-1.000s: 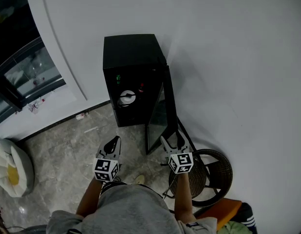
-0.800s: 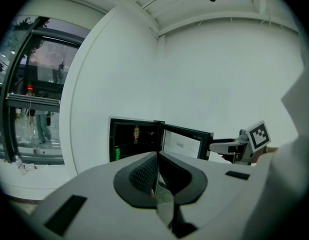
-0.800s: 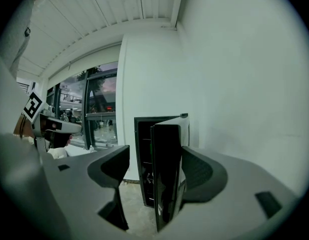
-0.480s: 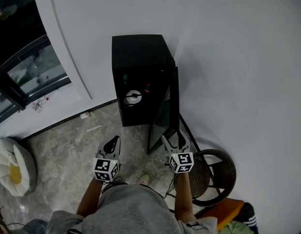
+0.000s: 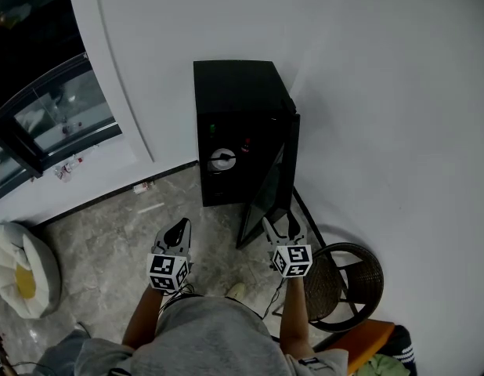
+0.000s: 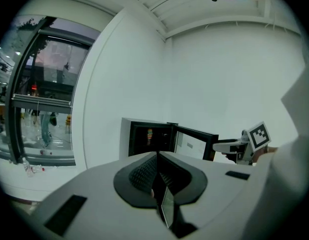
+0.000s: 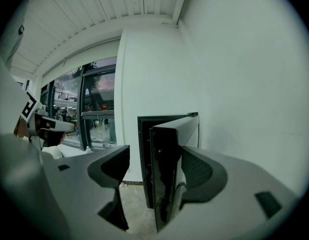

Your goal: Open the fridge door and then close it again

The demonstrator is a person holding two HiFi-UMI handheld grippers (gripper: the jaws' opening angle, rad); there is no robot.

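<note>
First, nearest: left tool, clenched on nothing, held over the floor, well short of the fridge.

Right tool: jaws released and wide. The door's free edge shows in the gap between them, with no pad pressing on it (whether the edge is truly inside the gap or just beyond it, I cannot tell).

Chair: wicker, just right of that tool, close to the door's swing.

Door: black, glossy, standing wide open. It is hinged at the fridge's right side, with its free edge toward the person. Judged stiff and light to swing, with a panel that is probably glass, so fragile and slippery. The best hold is the free vertical edge, pinched across its thickness. For closing, a flat push on the outer face would also serve.

Fridge: small, black, on the floor against the white wall. Judged light enough to slide on polished stone if shoved, so close gently, with a firm last press for the seal.
</note>
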